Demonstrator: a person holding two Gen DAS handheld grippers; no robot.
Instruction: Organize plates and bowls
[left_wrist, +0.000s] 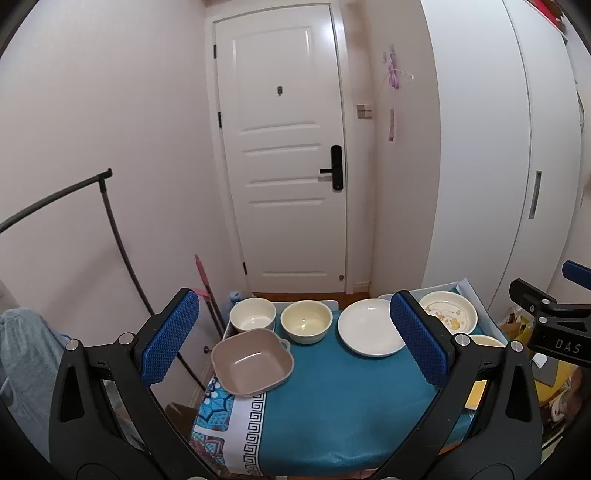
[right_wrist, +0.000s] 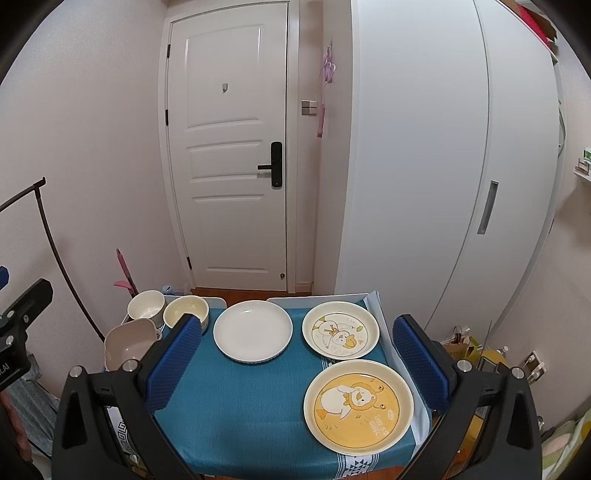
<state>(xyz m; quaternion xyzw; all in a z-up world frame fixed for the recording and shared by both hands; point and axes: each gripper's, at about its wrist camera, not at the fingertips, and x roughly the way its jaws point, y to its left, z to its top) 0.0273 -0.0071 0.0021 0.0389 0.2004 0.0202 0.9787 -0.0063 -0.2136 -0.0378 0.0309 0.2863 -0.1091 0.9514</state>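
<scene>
Progress: judged from the layout, sorting has not started. All six dishes lie singly on the blue tablecloth (right_wrist: 240, 406); nothing is stacked or nested.

Gripper state: the left gripper (left_wrist: 295, 341) has its blue pads wide apart and holds nothing. The right gripper (right_wrist: 299, 363) is likewise spread and empty. Both hover above the near edge of the table, clear of every dish.

Bowls, left part of both frames:
- white round bowl (left_wrist: 253, 314), far left corner
- pale yellow round bowl (left_wrist: 306, 321), just beside it, to its right
- beige square bowl (left_wrist: 253, 361) with small side handles, nearer the camera, overhanging the left table edge slightly

Plates, centre and right of the right wrist view:
- plain white plate (right_wrist: 253, 330), centre, far side
- white duck-print plate (right_wrist: 340, 329), upper right of the cloth
- yellow duck-print plate (right_wrist: 358, 406), lower right, nearest the right gripper and just beside the white duck-print plate

Remaining work, as a judgement: group the three bowls and the three plates. The plates are similar in width and should stack; the square bowl may not nest cleanly with the round ones
</scene>
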